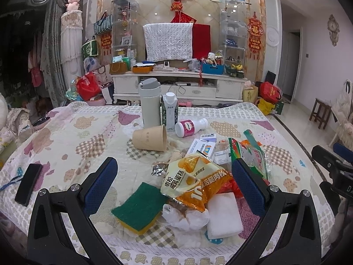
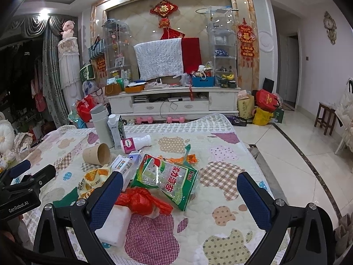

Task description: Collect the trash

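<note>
Your left gripper [image 1: 174,183] hangs open over the orange-yellow foil snack wrapper [image 1: 194,183] mid-table; your right gripper [image 2: 179,195], also open, hovers above the crumpled red plastic bag [image 2: 141,201]. Closing may snag the patchwork quilt [image 2: 220,176]. That wrapper's long axis runs near-to-far, tipped right.

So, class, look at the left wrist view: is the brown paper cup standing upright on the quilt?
No, the paper cup lies on its side on the quilt, its open mouth facing right.

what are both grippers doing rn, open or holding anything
Left gripper: open, holding nothing, above the orange snack wrapper.
Right gripper: open, holding nothing, above the green bag.
</note>
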Tool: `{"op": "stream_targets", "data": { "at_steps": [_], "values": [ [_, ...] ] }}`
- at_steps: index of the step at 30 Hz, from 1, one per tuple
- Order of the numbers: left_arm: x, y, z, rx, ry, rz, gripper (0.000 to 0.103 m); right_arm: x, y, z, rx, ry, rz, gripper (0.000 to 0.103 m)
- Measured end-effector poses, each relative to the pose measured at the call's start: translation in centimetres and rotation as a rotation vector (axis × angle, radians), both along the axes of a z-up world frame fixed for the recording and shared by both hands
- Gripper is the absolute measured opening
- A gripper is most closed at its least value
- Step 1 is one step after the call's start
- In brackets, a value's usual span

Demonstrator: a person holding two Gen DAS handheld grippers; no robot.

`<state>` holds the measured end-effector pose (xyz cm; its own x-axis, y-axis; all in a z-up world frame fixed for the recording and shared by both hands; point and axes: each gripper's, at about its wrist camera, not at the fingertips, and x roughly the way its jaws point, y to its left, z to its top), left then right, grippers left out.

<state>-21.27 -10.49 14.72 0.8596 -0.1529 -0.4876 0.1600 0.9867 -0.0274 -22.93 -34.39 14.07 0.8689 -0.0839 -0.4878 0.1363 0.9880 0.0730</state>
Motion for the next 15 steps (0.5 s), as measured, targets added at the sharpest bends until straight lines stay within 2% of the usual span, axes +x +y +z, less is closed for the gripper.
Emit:
{"op": "stream_targets", "data": {
  "at_steps": [15],
  "values": [
    [-0.2, 0.5, -1.0, -0.014, 0.018, 0.02, 0.103, 0.5, 0.4, -1.4, 0.011, 0.016, 0.021, 0.103]
  ]
}}
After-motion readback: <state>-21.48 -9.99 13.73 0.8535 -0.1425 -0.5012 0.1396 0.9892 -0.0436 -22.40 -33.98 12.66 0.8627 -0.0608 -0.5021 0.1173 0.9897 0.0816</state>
